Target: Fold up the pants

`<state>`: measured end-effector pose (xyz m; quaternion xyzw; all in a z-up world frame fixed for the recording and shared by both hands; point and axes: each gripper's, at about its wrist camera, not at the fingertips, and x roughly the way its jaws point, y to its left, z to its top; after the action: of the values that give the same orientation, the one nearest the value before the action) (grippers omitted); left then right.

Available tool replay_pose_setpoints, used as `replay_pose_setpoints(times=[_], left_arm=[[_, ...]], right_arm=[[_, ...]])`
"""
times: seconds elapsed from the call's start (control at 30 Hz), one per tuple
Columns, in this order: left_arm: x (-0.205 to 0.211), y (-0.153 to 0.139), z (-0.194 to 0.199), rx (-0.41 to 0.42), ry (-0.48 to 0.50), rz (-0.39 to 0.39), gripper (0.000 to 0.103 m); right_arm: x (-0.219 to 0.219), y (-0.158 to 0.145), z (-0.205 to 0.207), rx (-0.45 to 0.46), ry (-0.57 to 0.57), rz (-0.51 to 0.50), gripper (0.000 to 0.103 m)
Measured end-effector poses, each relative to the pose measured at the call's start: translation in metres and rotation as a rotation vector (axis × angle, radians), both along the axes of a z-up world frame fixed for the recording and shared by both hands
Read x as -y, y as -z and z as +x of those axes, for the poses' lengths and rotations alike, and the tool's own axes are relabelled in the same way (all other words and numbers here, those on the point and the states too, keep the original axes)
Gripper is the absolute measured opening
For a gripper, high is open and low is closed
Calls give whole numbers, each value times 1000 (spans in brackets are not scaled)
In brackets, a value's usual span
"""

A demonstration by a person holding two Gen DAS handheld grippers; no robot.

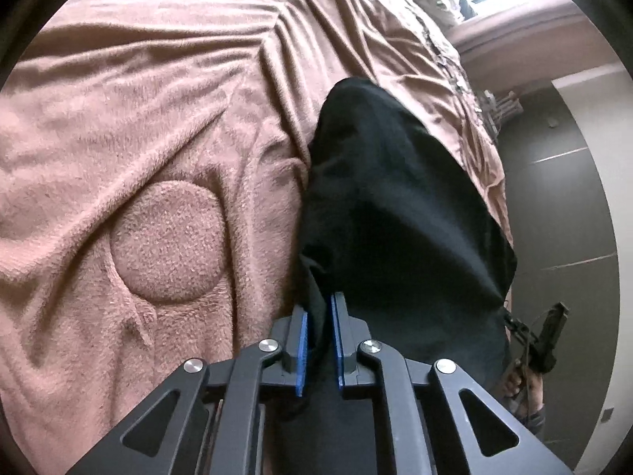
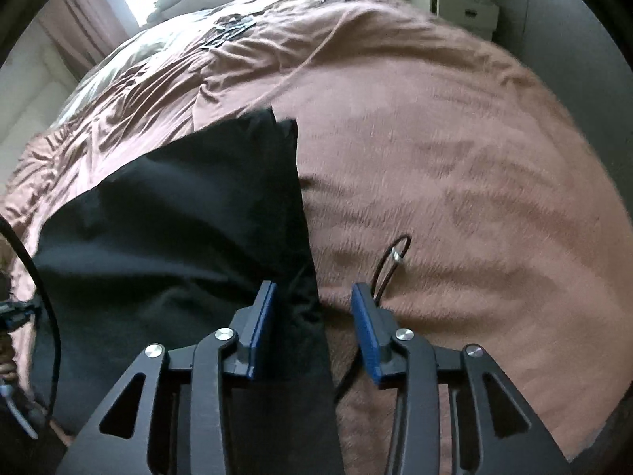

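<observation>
Left gripper (image 1: pixel 319 308) pinching black pants (image 1: pixel 395 206) — length away across blanket (image 1: pixel 138 118)

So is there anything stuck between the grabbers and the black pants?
Nothing visible. The left gripper already pinches the black pants, and the right gripper's open jaws straddle their edge on the pink blanket.

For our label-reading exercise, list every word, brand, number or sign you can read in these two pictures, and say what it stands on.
None: no readable text in either view.
The black pants show no label.
The pink blanket bears only an embossed round shape.
The dark marks on the bedspread are too blurred to read.
</observation>
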<state>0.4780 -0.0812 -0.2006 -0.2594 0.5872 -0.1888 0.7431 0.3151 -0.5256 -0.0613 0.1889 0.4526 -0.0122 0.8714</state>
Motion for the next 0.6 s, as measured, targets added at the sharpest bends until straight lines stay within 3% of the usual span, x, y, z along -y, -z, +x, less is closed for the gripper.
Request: replay_pose_setpoints(times=[0.13,0.23,0.6], left_arm=[[8,-7,2,25,2,53,4],[12,-17,3,60,-5,91,3],[-14,-56,10,129,-28,116,3]], right_arm=[[16,12,0,5,-59,198,37],[20,17,1,13,-100,278,37],[2,16,-2,23,-121,297,30]])
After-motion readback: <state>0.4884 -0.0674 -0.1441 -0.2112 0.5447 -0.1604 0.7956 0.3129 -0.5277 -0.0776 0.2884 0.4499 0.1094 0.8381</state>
